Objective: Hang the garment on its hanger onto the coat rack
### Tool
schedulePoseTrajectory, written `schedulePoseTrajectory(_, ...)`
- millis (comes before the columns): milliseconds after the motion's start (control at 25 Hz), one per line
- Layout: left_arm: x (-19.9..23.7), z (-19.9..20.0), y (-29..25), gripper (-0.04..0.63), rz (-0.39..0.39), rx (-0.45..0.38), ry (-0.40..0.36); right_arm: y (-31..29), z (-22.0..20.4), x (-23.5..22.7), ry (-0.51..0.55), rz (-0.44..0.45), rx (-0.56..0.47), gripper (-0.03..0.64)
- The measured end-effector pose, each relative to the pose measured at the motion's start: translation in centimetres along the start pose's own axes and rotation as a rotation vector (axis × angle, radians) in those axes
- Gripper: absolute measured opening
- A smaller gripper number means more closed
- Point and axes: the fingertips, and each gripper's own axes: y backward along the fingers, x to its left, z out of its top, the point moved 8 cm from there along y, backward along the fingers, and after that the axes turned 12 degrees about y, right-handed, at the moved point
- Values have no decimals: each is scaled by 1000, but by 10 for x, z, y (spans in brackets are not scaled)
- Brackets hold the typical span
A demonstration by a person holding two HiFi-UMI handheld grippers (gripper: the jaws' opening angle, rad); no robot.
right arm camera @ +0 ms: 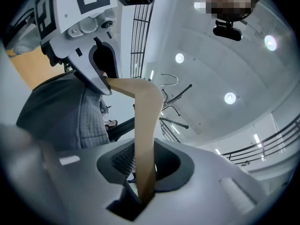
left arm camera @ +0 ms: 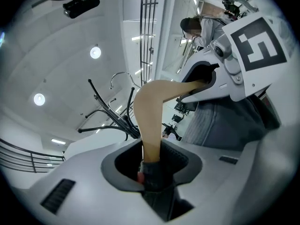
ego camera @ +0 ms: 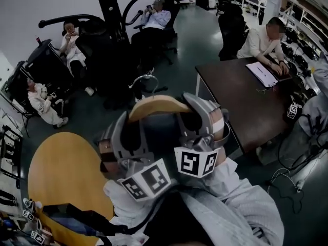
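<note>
A wooden hanger (ego camera: 156, 105) carries a dark grey garment (ego camera: 169, 124), and I hold it up with both grippers. My left gripper (ego camera: 125, 133) is shut on the hanger's left arm (left arm camera: 150, 125), with cloth pinched in beside the wood. On the hanger's right arm (right arm camera: 145, 135) my right gripper (ego camera: 204, 121) is shut. The metal hook (ego camera: 145, 82) points toward the black coat rack (ego camera: 115, 19). From the left gripper view the hook (left arm camera: 123, 76) is just over the rack's arms (left arm camera: 110, 114). The garment (right arm camera: 70, 116) hangs between the two grippers.
Several people sit around the rack on chairs (ego camera: 154, 22). A person works at a dark brown desk (ego camera: 241, 96) to the right. A round wooden table (ego camera: 61, 173) lies at lower left. Cables trail on the floor at right (ego camera: 300, 173).
</note>
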Motion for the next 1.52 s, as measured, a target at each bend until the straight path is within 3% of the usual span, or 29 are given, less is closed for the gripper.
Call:
schedulePoseTrajectory(400,45,-25,-76,114,79,56,-8,-105,4,15,-41,34,-94,84)
schedulePoseTrajectory(760,45,-14,-126,114,164,116,-12,-163,-23,9,-60,51,-184,86)
schedulePoseTrajectory(1200,31,-40,-179,114,171,216,11,-216,-55,38,-78,162,-240,86)
schedulePoseTrajectory(1520,36,-70,-203,115,146,272,20,-244,-55,68,-105,223,-228,86)
